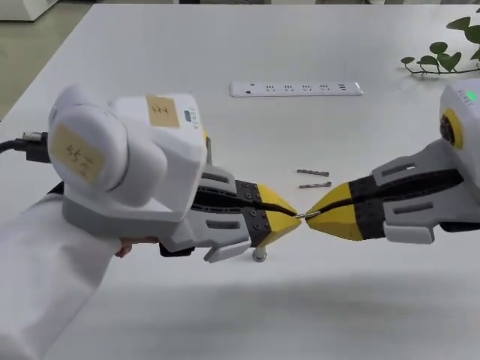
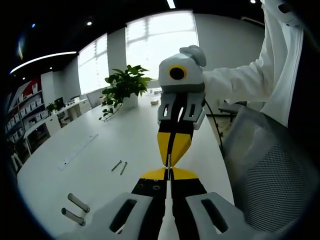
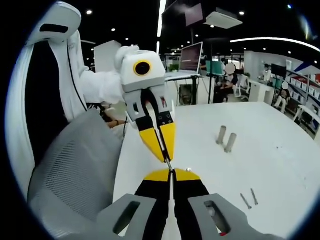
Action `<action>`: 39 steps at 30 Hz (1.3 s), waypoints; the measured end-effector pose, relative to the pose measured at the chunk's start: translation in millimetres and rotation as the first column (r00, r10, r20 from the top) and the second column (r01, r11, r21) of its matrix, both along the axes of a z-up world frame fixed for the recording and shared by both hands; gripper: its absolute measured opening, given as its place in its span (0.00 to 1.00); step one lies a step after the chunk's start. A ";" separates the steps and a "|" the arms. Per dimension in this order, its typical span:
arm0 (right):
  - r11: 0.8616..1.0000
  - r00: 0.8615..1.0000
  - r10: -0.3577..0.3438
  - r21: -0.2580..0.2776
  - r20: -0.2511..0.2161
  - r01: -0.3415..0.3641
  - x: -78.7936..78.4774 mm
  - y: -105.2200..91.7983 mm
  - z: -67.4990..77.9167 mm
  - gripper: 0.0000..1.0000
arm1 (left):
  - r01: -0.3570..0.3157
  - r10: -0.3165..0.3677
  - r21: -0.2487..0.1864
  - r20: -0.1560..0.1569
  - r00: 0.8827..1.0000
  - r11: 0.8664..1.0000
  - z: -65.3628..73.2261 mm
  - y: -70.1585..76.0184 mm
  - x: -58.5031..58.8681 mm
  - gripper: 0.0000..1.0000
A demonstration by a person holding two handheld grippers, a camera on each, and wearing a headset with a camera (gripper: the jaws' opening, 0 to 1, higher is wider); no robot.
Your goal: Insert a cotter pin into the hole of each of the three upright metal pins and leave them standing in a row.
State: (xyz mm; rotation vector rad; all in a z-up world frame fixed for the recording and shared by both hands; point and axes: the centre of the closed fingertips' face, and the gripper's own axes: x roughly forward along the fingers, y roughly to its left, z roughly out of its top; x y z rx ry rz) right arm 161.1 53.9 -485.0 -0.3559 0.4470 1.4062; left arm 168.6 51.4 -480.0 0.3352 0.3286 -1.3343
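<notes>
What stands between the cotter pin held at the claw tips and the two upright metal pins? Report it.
Nothing visible does. In the right gripper view, the cotter pin is pinched between the left claw and right claw, and bare table lies between it and the two upright metal pins.

head view looks down close; gripper views face each other, sharing the white table (image 1: 150,45).
</notes>
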 end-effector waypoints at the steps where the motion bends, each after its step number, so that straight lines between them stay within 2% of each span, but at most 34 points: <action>1: 1.000 1.000 0.001 0.000 -0.003 -0.001 -0.6 0.0 -0.2 0.00 | 0.000 0.000 0.001 -0.008 1.000 1.000 -0.8 0.0 -0.7 0.00; 8: 1.000 1.000 -0.017 0.010 -0.014 0.017 0.3 -2.1 -0.7 0.00 | -0.001 0.001 -0.008 0.019 1.000 1.000 -0.1 -1.3 -0.3 0.00; 12: 0.999 0.999 -0.052 0.001 -0.010 0.052 6.7 -6.1 -4.9 0.00 | -0.024 0.024 0.003 0.032 0.999 1.000 -1.6 1.2 5.4 0.17; 17: 0.994 0.995 -0.104 -0.028 -0.003 0.104 15.0 -13.7 -15.9 0.00 | -0.060 0.059 0.030 0.026 0.998 0.998 -11.3 9.6 15.7 0.21; 25: 0.980 0.982 -0.190 -0.055 0.012 0.190 29.9 -19.8 -36.7 0.00 | -0.092 0.092 0.088 0.008 0.996 0.992 -35.8 19.6 29.9 0.21; 31: 0.978 0.981 -0.193 -0.075 0.009 0.193 32.0 -15.0 -49.9 0.00 | -0.087 0.087 0.132 0.001 0.996 0.988 -49.6 23.0 37.2 0.19; 37: 0.977 0.980 -0.200 -0.079 0.000 0.199 36.0 -12.2 -55.8 0.00 | -0.067 0.072 0.159 -0.020 0.997 0.985 -62.6 20.9 38.5 0.16; 39: 0.976 0.979 -0.203 -0.078 -0.001 0.202 37.0 -12.1 -56.6 0.00 | -0.067 0.071 0.162 -0.014 0.997 0.984 -65.3 19.7 39.6 0.15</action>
